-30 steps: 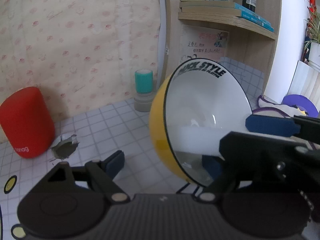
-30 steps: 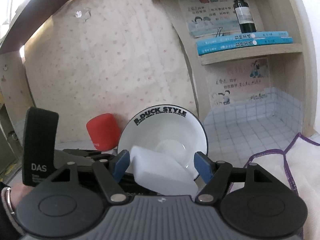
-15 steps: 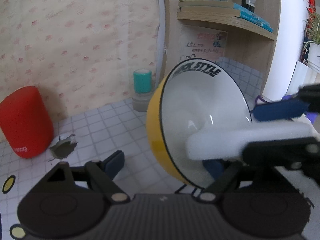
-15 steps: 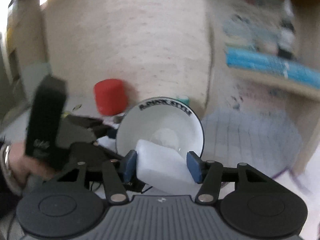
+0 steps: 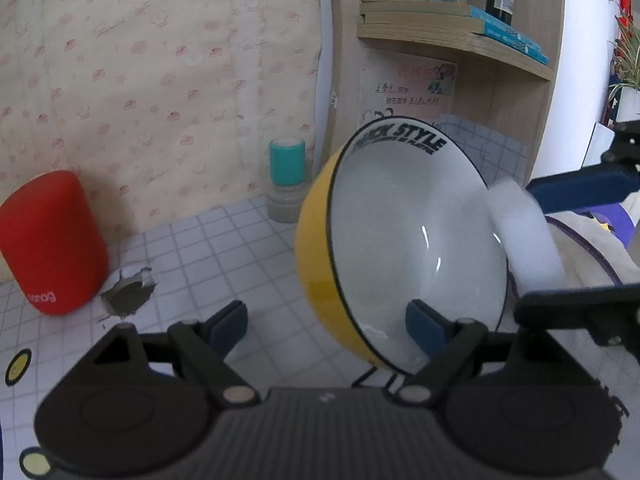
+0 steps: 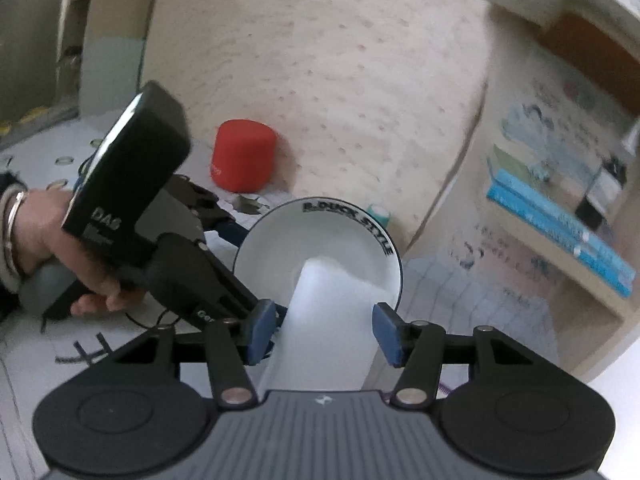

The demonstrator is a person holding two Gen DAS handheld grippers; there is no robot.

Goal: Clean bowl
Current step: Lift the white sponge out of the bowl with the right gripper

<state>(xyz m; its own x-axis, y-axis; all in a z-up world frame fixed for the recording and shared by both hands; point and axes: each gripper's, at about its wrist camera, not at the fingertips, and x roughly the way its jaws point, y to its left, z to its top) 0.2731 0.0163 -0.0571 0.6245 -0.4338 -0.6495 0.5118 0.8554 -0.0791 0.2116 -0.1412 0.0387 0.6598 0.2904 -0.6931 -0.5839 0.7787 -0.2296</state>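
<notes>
A bowl [image 5: 400, 232], yellow outside and white inside with black lettering at its rim, stands tipped on its side over the tiled table, its mouth facing right. My left gripper [image 5: 326, 324] is open. Its right finger [image 5: 424, 328] sits inside the lower rim, while the left finger [image 5: 228, 320] stays apart from the yellow wall. My right gripper [image 6: 324, 332] is shut on a white sponge block [image 6: 328, 312], whose tip lies inside the bowl [image 6: 320, 240] near the rim. In the left wrist view the sponge [image 5: 524, 240] stands upright at the bowl's right rim.
A red cylinder [image 5: 48, 240] stands at the back left, and a teal-capped jar [image 5: 286, 176] by the wall. The table cover has a torn hole [image 5: 128, 296]. A shelf [image 5: 452, 36] carries books and a dark bottle. A purple-edged cloth [image 5: 592, 248] lies to the right. A hand [image 6: 52, 240] grips the left gripper's handle.
The right gripper has rolled and risen a little. The sponge has swept from the bowl's lower inside out to its right rim, turning from flat to upright. The bowl and left gripper barely moved.
</notes>
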